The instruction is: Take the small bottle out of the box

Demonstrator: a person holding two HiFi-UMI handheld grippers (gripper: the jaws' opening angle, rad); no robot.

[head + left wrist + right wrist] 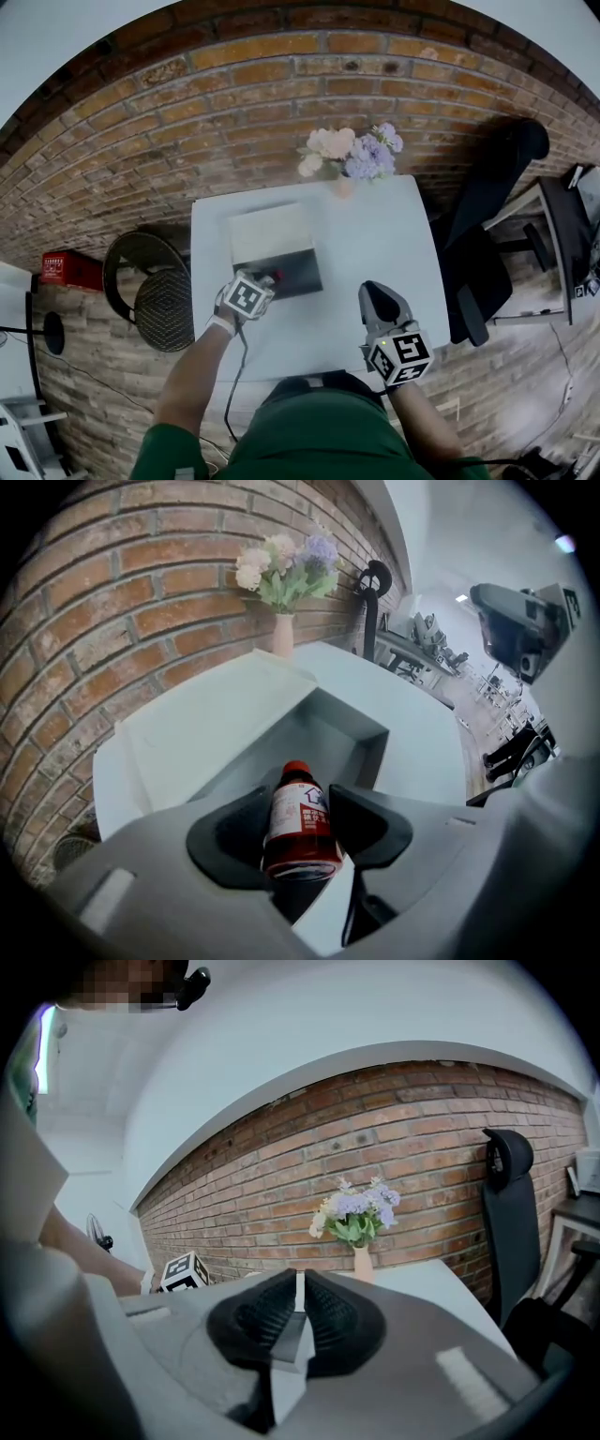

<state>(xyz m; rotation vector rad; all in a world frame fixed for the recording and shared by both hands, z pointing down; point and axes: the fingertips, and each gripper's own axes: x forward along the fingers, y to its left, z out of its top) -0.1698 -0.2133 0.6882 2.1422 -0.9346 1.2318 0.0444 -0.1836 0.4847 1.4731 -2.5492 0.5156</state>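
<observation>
A small bottle with a red cap, dark red drink and a white label sits between the jaws of my left gripper, which is shut on it. In the head view the left gripper is at the near edge of the open grey box, and the bottle's red cap shows just past it. The box's pale lid is folded back toward the wall. My right gripper hovers over the white table to the right, shut and holding nothing; its black pads meet.
A vase of pink and purple flowers stands at the table's far edge against the brick wall. A black office chair is to the right of the table, a round black stool to the left.
</observation>
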